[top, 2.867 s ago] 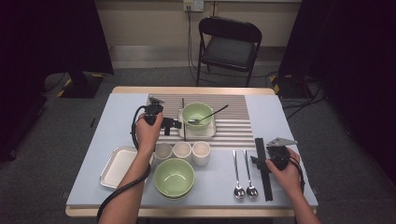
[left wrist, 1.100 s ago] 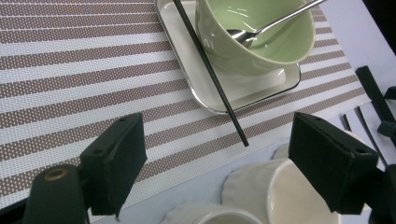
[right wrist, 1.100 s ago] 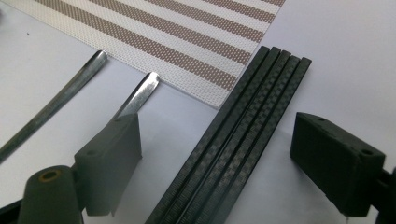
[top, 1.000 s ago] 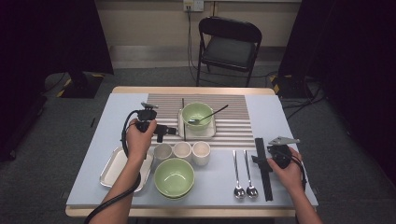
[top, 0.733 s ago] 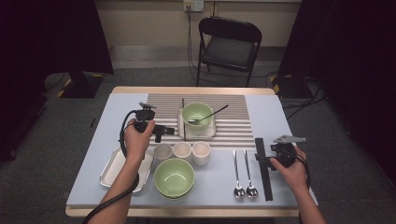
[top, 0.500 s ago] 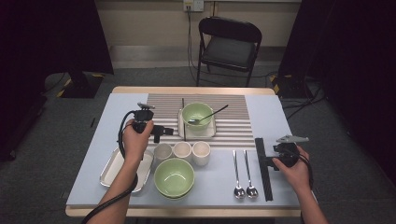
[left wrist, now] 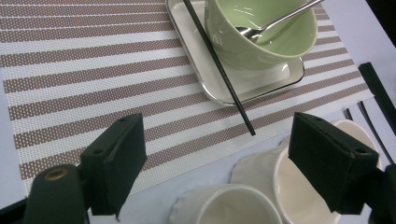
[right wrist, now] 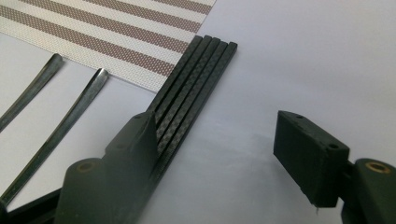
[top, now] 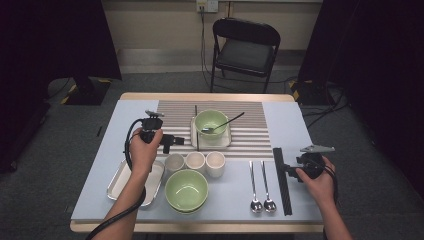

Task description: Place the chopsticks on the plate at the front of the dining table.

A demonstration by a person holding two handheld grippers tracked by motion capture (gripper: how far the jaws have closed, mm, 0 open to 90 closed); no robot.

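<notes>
Right gripper point(right wrist: 212, 154) jaws, closing, stand wide beside flat black chopsticks point(right wrist: 191, 88), seemingly woven-textured.

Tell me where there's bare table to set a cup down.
Bare patches: the left strip between the table edge and the striped placemat, above the empty metal tray; and the right strip beyond the black chopsticks. It is crowded around the three white cups, the near green bowl and the two spoons.

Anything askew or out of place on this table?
One black chopstick lies alone, resting on the small tray beside the green bowl, its tip out on the striped mat. The other chopsticks lie bundled neatly by the right tool. Nothing looks spilled or damaged.
</notes>
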